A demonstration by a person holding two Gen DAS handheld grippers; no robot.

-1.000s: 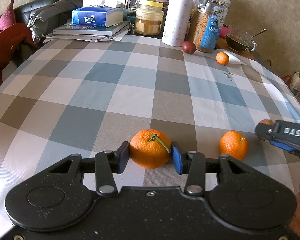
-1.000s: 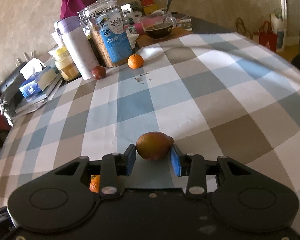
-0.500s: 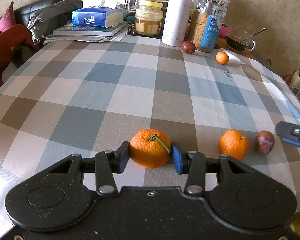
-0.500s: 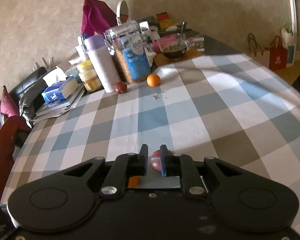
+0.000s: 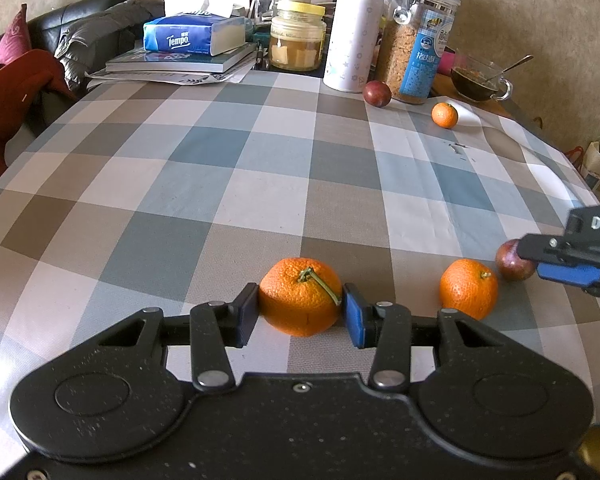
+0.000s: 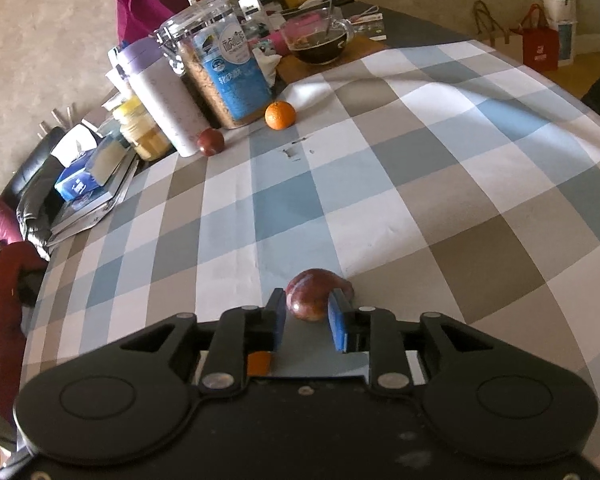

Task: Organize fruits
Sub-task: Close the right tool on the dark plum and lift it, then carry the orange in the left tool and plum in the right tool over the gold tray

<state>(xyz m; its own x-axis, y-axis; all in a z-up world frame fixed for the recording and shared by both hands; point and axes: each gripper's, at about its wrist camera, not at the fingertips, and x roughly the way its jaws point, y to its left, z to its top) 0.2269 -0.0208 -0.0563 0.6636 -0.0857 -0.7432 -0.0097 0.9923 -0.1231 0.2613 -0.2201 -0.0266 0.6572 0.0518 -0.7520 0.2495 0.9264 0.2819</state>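
Between left tongs (image 5: pixel 300 314), stemmed orange (image 5: pixel 300 297); between right tongs (image 6: pixel 306 320), plum (image 6: pixel 310 294)

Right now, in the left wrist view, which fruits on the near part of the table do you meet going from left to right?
Stemmed orange between the left claw's fingers → smaller orange → dark red fruit at the right claw's tips.

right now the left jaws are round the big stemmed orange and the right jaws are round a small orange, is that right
Not quite. The right gripper has its jaws around a dark red fruit, as the right wrist view shows. The left gripper does bracket the big stemmed orange.
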